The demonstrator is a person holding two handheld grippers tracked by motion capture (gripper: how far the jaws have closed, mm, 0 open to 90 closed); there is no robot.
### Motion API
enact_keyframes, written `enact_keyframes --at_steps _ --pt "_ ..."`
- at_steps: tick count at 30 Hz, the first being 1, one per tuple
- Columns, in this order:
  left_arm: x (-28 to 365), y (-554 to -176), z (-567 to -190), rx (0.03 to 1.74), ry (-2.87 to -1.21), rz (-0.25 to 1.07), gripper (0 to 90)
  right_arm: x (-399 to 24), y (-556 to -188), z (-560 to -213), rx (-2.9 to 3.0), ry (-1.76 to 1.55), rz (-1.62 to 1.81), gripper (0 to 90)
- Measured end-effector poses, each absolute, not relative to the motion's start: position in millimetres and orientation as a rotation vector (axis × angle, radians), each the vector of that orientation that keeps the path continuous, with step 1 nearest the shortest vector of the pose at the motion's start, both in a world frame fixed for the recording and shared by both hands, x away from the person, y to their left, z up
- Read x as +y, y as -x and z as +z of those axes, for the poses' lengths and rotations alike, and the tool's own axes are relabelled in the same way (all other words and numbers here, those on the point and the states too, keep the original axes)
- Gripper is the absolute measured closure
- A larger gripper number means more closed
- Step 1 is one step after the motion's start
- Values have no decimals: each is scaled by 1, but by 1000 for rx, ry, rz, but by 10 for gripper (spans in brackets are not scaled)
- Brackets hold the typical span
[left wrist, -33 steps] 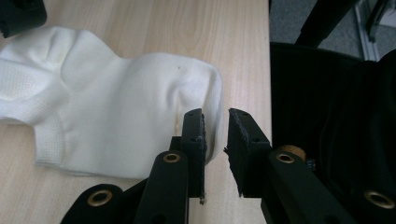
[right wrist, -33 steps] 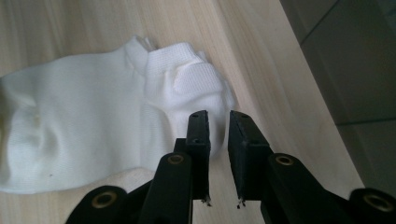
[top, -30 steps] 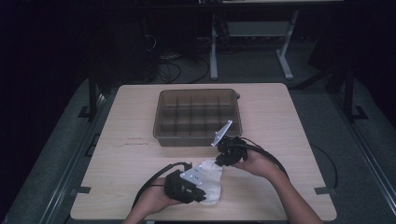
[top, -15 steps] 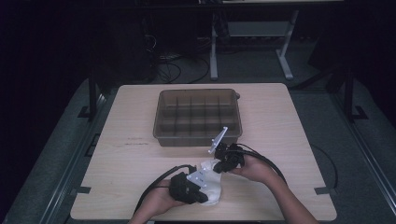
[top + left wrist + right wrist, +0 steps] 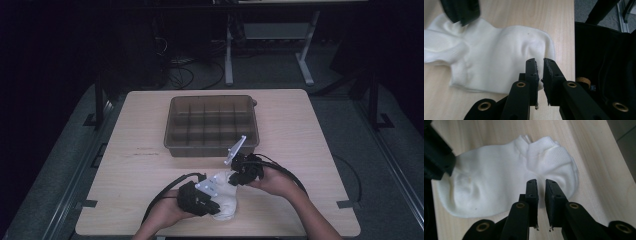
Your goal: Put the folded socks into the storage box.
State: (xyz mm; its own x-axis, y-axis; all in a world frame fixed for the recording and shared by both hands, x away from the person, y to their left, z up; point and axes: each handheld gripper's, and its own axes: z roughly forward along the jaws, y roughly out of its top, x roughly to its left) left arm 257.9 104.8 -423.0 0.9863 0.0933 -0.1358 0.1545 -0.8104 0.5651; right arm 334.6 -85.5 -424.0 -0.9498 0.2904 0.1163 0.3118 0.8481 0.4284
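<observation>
**Mia:** What is that white thing on the desk (image 5: 150, 130)?

**Tom:** It is a white sock (image 5: 226, 202). It lies flat on the wood near the front edge, on the person's side.

**Mia:** Who is touching it?

**Tom:** A person holds a black tool in each hand. The left gripper (image 5: 541, 72) is down at the rounded end of the sock. The right gripper (image 5: 541, 191) is at the other side, over the folded, ribbed end.

**Mia:** Are the fingers pinching the sock?

**Tom:** On the left one, the fingers (image 5: 532, 72) are almost together, with just a thin gap. The edge of the sock sits right at their tips. I cannot tell if they have a bit of cloth between them.

**Mia:** And the right one?

**Tom:** Its fingers (image 5: 532, 192) are nearly shut too, with a small gap. They sit over the sock. I cannot tell if they have hold of it.

**Mia:** What is the brown box?

**Tom:** That is a tray (image 5: 172, 137) with lots of little square spaces inside. It stands in the middle of the desk, behind the sock and a bit apart from it.

**Mia:** What is that dark thing beside the desk?

**Tom:** From the left gripper view it looks like dark cloth (image 5: 604, 62) just past the edge of the desk.
</observation>
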Motion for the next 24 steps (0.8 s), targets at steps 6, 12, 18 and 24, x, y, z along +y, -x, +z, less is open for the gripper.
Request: enact_keyframes --at_steps 6,12,18,24 --pt "111 -264 -420 208 -2512 -119 810 -90 -323 -415 -2974 459 -748 792" --pt "115 -271 -419 241 -2508 -111 817 -96 -310 -412 -2974 436 -777 792" --pt "117 -277 -420 264 -2506 -107 820 -100 -297 -411 -2957 414 -810 789" --pt "117 -282 -422 283 -2510 -117 823 -100 -283 -414 -2938 397 -821 790"
